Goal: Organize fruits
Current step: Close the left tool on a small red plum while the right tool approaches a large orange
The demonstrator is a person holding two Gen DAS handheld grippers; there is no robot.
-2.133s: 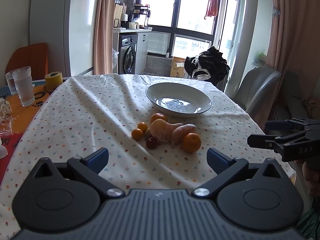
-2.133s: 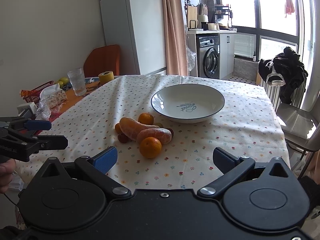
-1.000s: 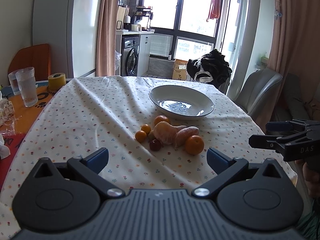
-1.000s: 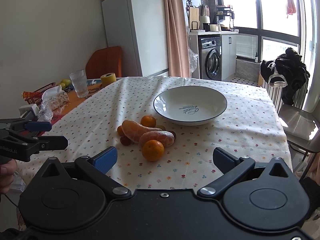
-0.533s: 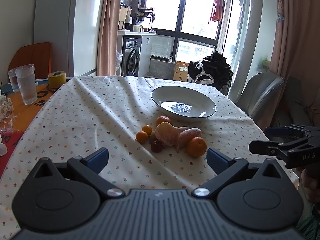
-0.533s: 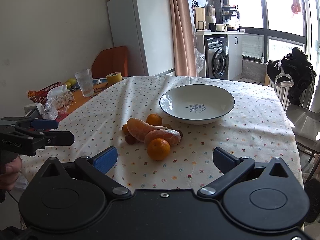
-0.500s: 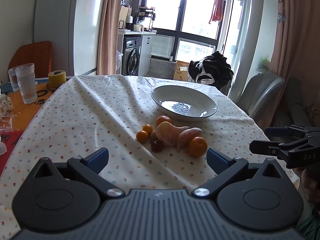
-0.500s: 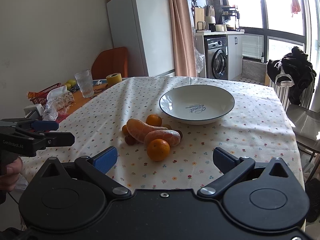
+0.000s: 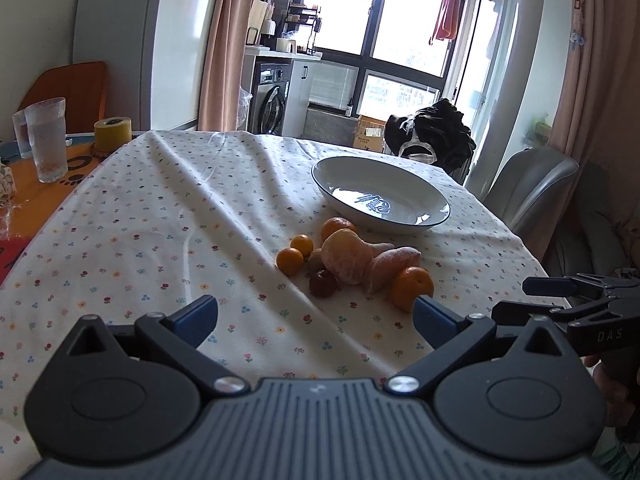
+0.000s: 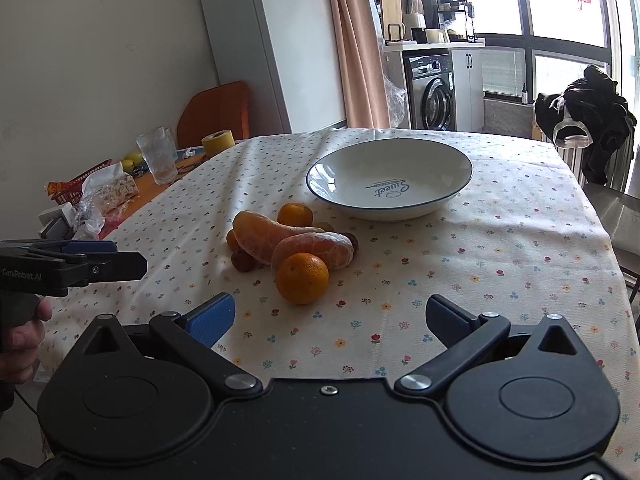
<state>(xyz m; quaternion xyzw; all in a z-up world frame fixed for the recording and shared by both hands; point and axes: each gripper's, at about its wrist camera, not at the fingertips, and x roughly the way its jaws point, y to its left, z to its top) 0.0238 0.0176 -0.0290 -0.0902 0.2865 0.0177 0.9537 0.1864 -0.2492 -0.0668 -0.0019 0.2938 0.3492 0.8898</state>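
Plainly we hold left gripper [image 9: 316,316] and right gripper [image 10: 330,320] spread wide, empty; white bowl [image 10: 448,160] reads "Sweet"; mandarin [image 10: 302,278] nearest.

One white bowl [image 10: 390,184], two peeled citrus halves [image 10: 312,250], four small oranges [image 10: 302,278], two drinking glasses [image 9: 47,139]

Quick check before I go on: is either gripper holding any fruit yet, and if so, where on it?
Nothing is held. The left gripper and right gripper are both open and empty; the fruit pile lies untouched on the tablecloth beside the bowl.
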